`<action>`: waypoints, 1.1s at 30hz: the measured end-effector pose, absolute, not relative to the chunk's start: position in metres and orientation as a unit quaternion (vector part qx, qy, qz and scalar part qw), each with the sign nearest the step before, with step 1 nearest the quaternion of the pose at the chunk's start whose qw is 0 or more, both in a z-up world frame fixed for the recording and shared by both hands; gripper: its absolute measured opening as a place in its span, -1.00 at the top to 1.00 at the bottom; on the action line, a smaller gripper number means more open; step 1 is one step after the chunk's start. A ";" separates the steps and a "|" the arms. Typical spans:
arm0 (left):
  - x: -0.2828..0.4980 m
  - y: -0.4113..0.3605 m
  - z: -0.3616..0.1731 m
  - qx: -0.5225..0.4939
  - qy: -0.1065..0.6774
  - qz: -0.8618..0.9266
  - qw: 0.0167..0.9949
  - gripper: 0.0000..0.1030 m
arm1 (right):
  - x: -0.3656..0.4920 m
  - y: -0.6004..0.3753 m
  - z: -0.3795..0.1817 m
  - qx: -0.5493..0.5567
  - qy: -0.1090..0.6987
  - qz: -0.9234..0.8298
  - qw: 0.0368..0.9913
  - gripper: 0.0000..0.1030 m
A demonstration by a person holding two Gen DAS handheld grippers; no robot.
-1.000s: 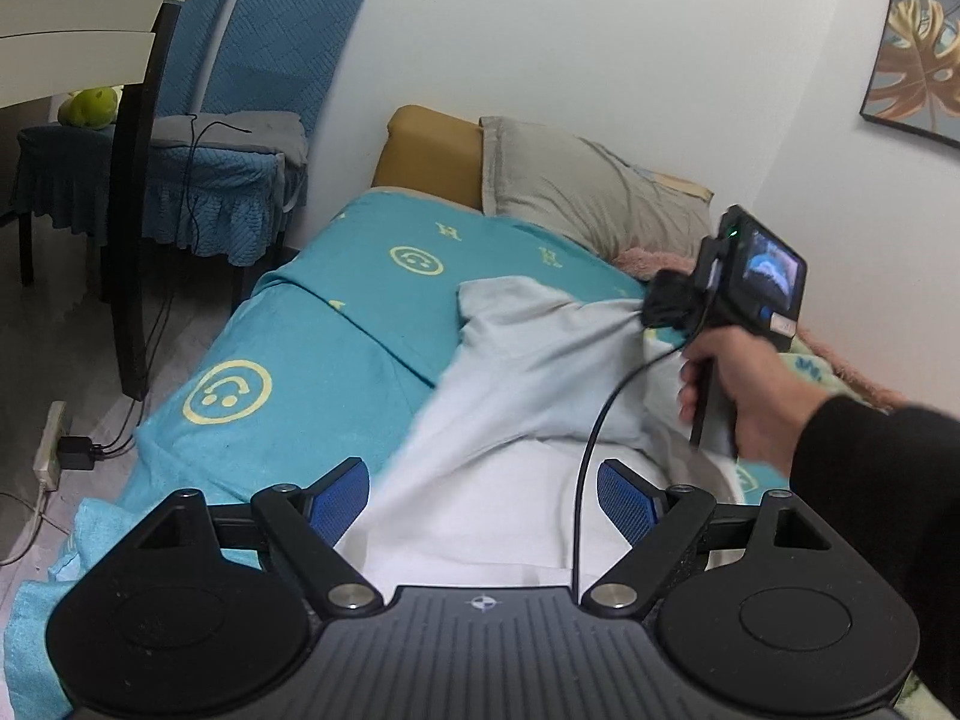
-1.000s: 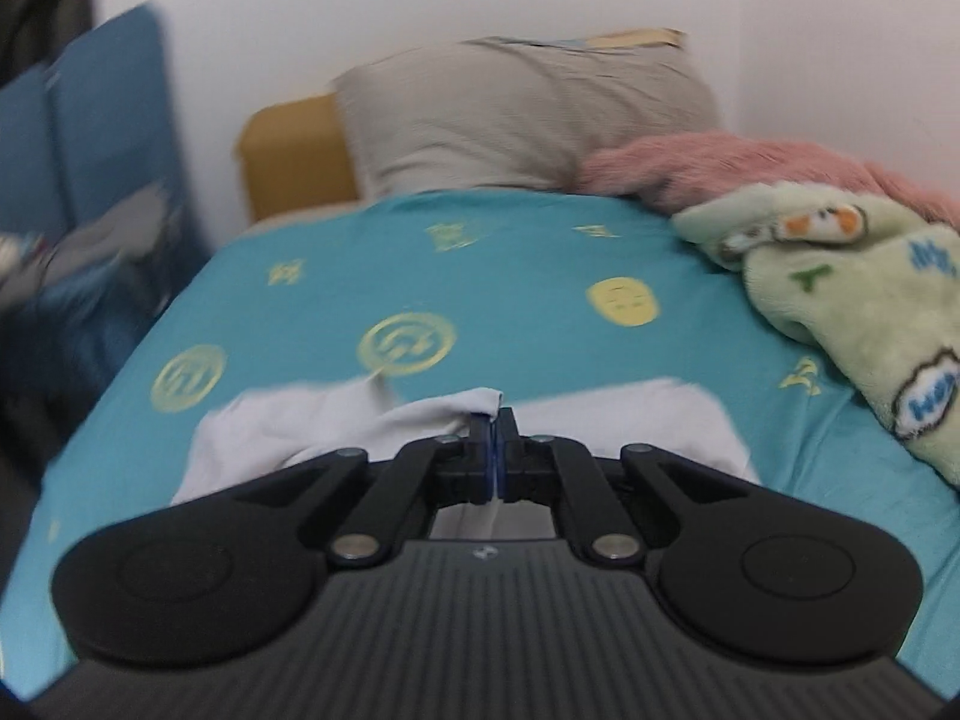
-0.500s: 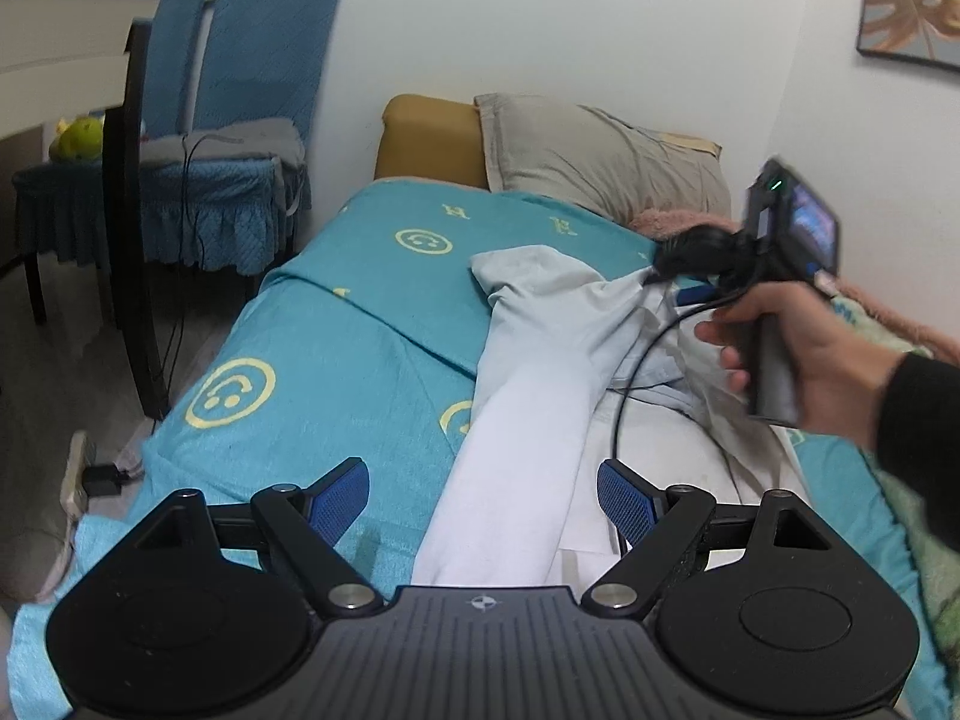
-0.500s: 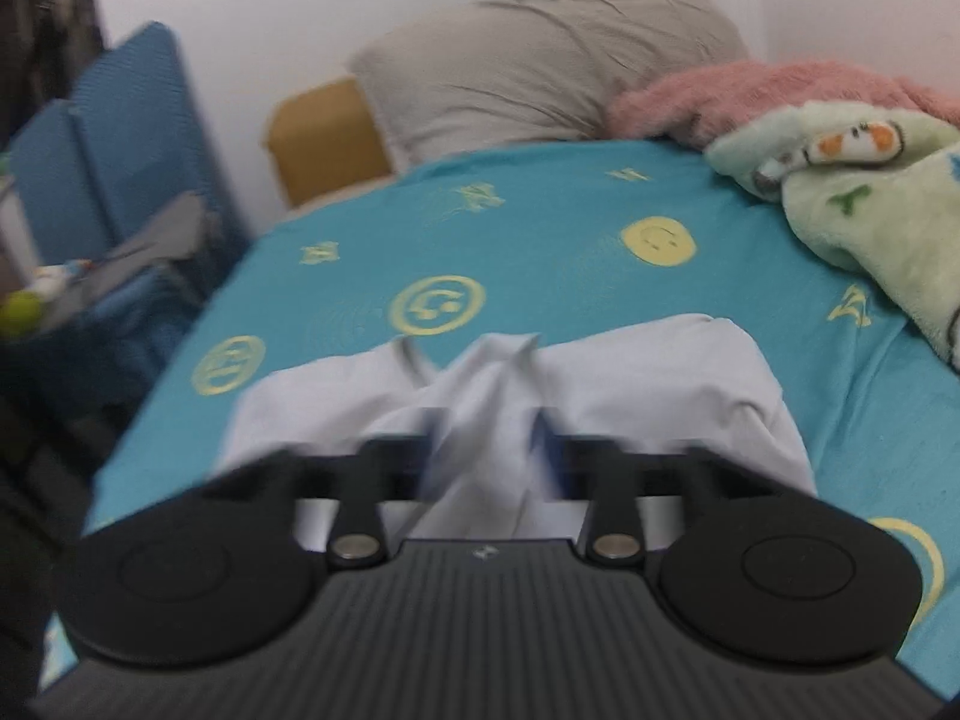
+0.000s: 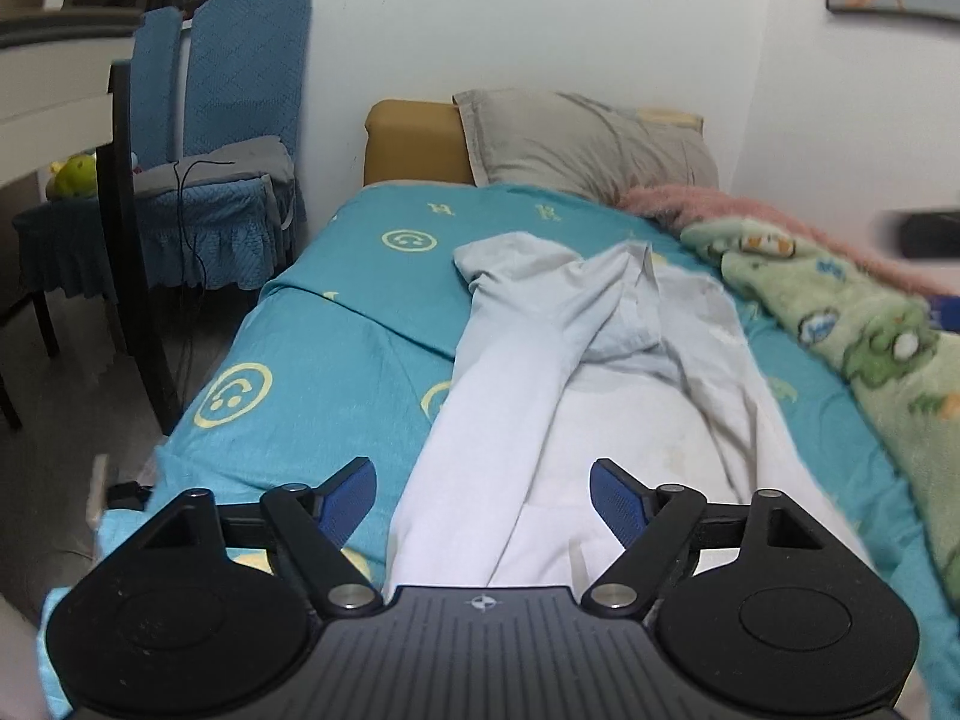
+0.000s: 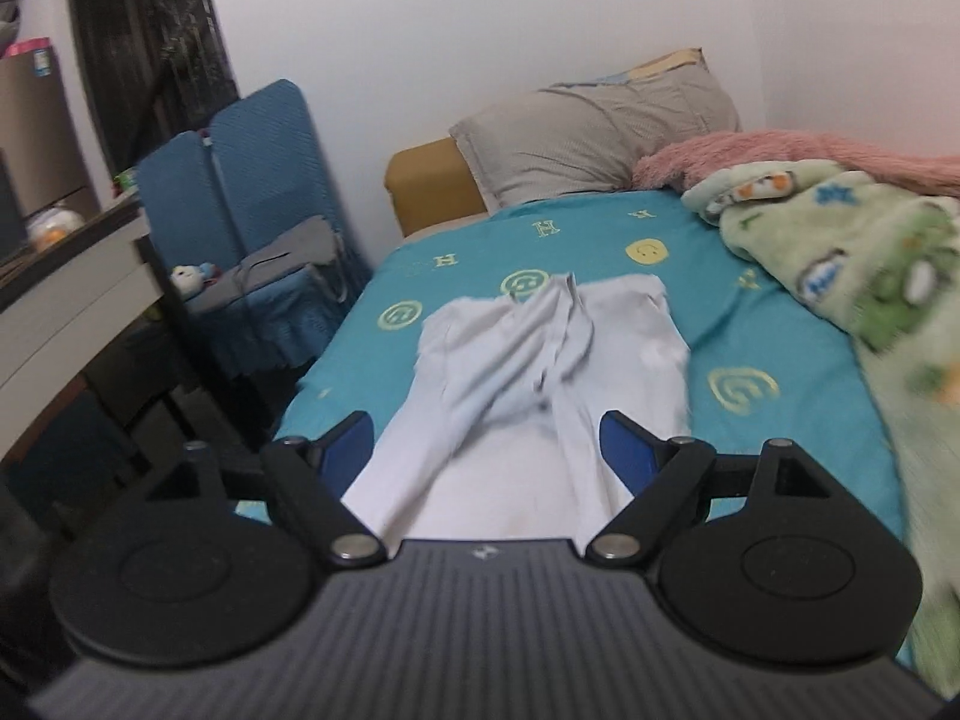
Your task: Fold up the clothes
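1. Surface: a bed under a teal sheet printed with yellow smiley faces [image 5: 354,324]; everything below is placed relative to this sheet.
2. At the sheet's far end, a grey rectangular pillow [image 5: 588,144] leans on a mustard-yellow padded headboard block [image 5: 414,141], both against a white wall.
3. Along the sheet's right edge: a pale green fleece blanket with cartoon prints [image 5: 840,330], and beyond it a pink fluffy throw [image 5: 708,204] beside the pillow.
4. Off the sheet's left side: two chairs in blue quilted covers [image 5: 240,90] with a grey folded cloth on the seat, and a dark table leg on the floor.
5. Task item: a pale grey-white long garment [image 5: 576,372] lies lengthwise down the middle of the sheet, its far end bunched into raised folds, its near end running under both cameras.
6. Left gripper [image 5: 483,501]: jaws wide apart, just narrowed slightly; blue pads [image 5: 612,501] hang above the garment's near part, gripping nothing.
7. Right gripper [image 6: 486,450]: jaws have just been opening and stand wide; the garment shows in the gap below them, but no pad presses on it. Picture edges are blurred.
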State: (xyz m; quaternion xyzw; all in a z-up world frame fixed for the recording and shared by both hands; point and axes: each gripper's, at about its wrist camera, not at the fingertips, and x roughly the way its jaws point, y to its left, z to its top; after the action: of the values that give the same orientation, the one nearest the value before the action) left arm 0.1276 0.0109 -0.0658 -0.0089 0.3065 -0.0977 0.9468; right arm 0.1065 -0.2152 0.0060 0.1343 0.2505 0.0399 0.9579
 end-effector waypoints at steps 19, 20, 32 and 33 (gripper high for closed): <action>0.099 0.036 -0.084 0.035 0.488 -0.056 0.871 0.01 | 0.022 -0.265 -0.037 0.249 0.290 0.003 0.924 -0.63; 0.096 0.037 -0.083 0.042 0.494 -0.055 0.867 0.01 | 0.023 -0.268 -0.038 0.261 0.290 0.007 0.921 -0.63; 0.103 0.047 -0.089 0.101 0.574 -0.010 0.812 0.19 | 0.021 -0.293 -0.047 0.330 0.294 0.004 0.897 -0.63; 0.104 0.051 -0.087 0.087 0.580 -0.010 0.810 0.19 | 0.020 -0.294 -0.048 0.335 0.295 0.004 0.895 -0.63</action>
State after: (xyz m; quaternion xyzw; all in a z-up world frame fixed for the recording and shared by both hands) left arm 0.1038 0.0505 -0.0874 0.0870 0.5800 -0.0104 0.8099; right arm 0.0205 -0.2935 -0.0479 0.3350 0.2955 0.0042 0.8947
